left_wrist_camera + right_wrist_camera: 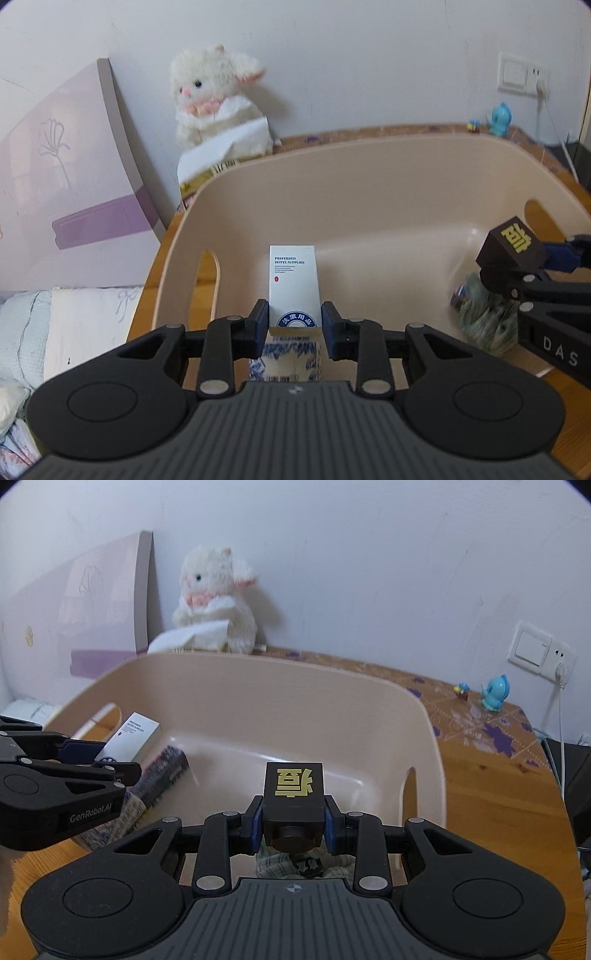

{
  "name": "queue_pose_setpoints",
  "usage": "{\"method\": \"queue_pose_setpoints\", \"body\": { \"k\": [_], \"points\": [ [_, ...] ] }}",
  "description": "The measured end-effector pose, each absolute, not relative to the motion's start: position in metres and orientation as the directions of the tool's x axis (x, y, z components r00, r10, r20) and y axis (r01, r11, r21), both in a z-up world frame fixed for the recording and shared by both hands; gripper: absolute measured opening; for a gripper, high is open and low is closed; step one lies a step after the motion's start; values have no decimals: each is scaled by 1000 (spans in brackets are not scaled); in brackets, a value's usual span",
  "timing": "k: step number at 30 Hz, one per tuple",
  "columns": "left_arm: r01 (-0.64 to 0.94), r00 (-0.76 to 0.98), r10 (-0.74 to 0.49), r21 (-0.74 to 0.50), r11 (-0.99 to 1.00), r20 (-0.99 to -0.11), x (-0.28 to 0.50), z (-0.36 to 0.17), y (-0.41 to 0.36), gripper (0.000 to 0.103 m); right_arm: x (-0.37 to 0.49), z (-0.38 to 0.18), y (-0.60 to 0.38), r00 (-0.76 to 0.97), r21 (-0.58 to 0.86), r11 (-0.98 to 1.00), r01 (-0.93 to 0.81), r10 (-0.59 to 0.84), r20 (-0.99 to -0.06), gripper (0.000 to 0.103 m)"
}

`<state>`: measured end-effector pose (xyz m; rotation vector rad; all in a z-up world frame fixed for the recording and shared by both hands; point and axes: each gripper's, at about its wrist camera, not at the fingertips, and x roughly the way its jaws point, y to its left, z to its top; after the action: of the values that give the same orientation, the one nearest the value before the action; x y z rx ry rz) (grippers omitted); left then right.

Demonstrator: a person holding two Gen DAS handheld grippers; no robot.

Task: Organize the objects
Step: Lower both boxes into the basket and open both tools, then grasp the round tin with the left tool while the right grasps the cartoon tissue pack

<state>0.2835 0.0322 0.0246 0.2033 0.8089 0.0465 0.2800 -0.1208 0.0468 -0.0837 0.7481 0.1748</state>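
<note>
Left wrist view: the left gripper reaches over the near rim of a beige plastic basket that sits on a wooden table. A white hotel-supplies box stands between its fingers, which sit close on either side of it; whether the pads actually press it is hard to tell. Below the box lies a blue-and-white patterned item. At the right, the right gripper pinches a black block with a gold character above a greenish fabric bundle in the basket's corner.

Right wrist view: the right gripper's fingers clamp the black block from both sides over the basket's interior. The left gripper enters from the left beside the white box. A white plush toy sits against the wall behind the basket, and a small blue figurine stands on the table near a wall socket.
</note>
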Motion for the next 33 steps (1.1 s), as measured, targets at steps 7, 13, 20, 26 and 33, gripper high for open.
{"method": "queue_pose_setpoints", "body": {
  "k": [7, 13, 20, 26, 33],
  "points": [
    [14, 718, 125, 194, 981, -685, 269, 37, 45, 75, 273, 58, -128, 722, 45, 983, -178, 161, -673, 68],
    [4, 747, 100, 155, 988, -657, 242, 65, 63, 82, 243, 89, -142, 781, 41, 985, -168, 158, -604, 103],
    [-4, 778, 108, 167, 986, -619, 203, 80, 73, 87, 220, 89, -152, 772, 75, 984, -162, 174, -611, 103],
    [-4, 758, 119, 178, 984, -641, 177, 61, 82, 88, 193, 69, -160, 748, 92, 983, -162, 183, -638, 103],
    [2, 707, 110, 158, 987, -699, 163, 20, 86, 88, 179, 29, -156, 683, 84, 983, -166, 176, -709, 103]
  ]
}}
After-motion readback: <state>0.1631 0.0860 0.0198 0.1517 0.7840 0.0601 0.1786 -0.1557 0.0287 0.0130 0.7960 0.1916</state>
